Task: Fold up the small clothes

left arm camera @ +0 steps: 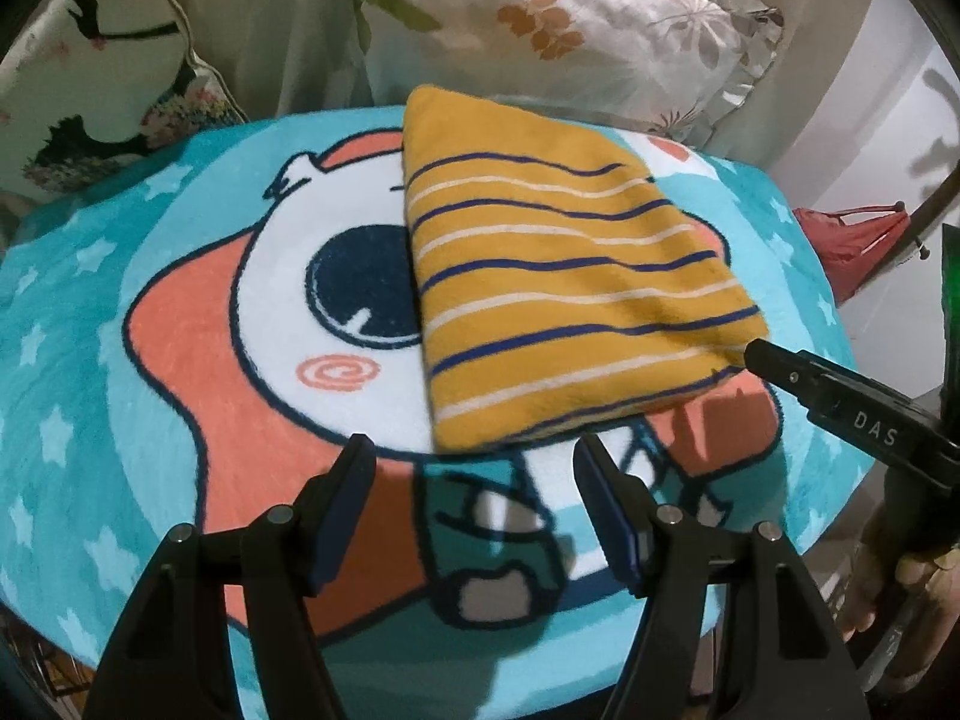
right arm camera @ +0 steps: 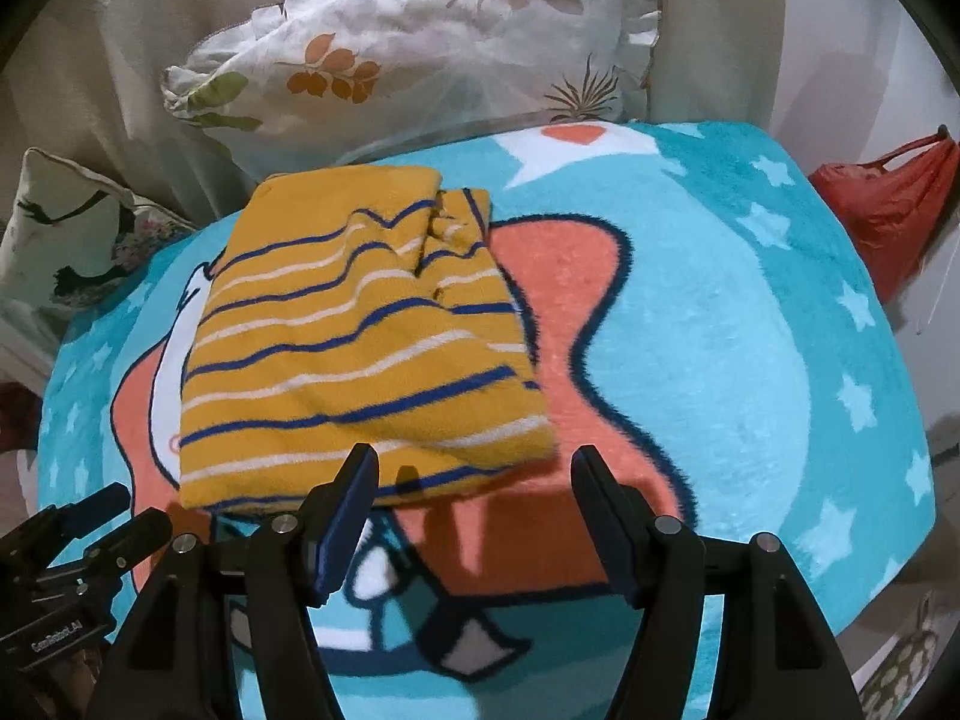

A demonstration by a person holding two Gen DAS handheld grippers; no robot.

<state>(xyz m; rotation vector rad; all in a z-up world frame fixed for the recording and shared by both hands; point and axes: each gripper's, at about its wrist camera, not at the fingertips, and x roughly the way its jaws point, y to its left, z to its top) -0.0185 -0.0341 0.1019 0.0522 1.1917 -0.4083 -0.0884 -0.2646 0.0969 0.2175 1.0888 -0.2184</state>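
The yellow striped garment (left arm camera: 564,276) lay folded into a compact rectangle on the round cartoon-print mat (left arm camera: 180,360), towards the mat's far side, with blue and white stripes running across its upper layer. In the right wrist view its far right corner was bunched into small creases. The left gripper (left arm camera: 474,498) was positioned above the mat just short of the garment's near edge, jaws spread apart with nothing between them. The right gripper (right arm camera: 474,504) stood likewise released and empty, its fingers at the garment's near right corner; contact could not be determined. Two printed cushions (right arm camera: 420,42) rested behind the mat. A red bag (right arm camera: 888,204) hung to the right.
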